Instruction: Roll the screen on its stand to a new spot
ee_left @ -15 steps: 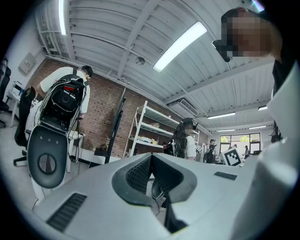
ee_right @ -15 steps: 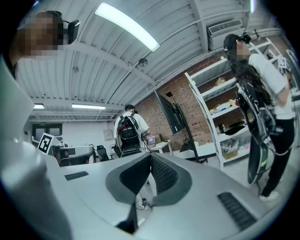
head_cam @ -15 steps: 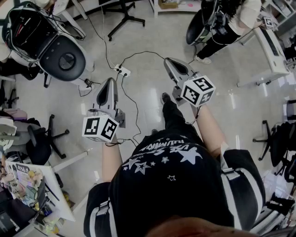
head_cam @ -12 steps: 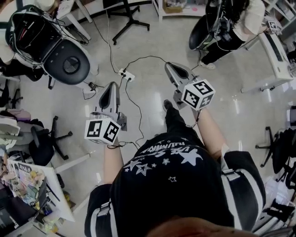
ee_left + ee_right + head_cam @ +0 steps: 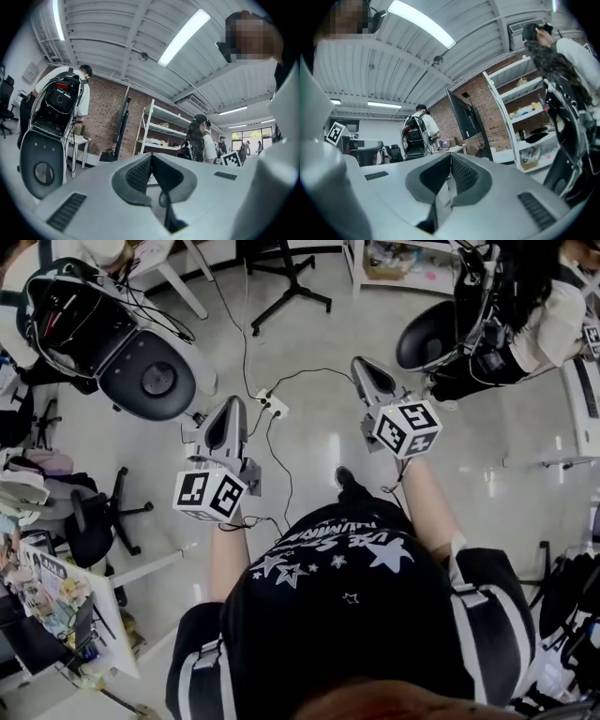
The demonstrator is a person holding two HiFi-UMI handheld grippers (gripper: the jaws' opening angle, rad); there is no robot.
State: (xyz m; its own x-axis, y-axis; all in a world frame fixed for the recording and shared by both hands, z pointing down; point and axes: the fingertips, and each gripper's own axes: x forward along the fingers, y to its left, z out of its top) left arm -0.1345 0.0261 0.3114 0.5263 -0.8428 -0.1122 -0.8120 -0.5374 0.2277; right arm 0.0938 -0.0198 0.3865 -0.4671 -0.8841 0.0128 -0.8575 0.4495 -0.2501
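The screen (image 5: 464, 115) is a dark flat panel on a tall black stand, seen against the brick wall in the right gripper view. In the left gripper view the screen (image 5: 123, 123) shows edge-on beside the shelving. The stand's black legs (image 5: 281, 282) spread over the floor at the top of the head view. My left gripper (image 5: 225, 418) and my right gripper (image 5: 367, 371) are held out in front of the person, well short of the stand. Both are shut and hold nothing: left gripper (image 5: 151, 157), right gripper (image 5: 451, 157).
A white power strip (image 5: 274, 406) with trailing cables lies on the floor between the grippers. A grey seat-like rig (image 5: 150, 376) with wires stands at the left. A person (image 5: 530, 320) with gear stands at the top right. An office chair (image 5: 94, 521) and a cluttered table (image 5: 66, 606) are at the left.
The person has walked forward: the stand's legs, the power strip and the grey rig have slid down the head view. Both grippers stay shut and held out in front.
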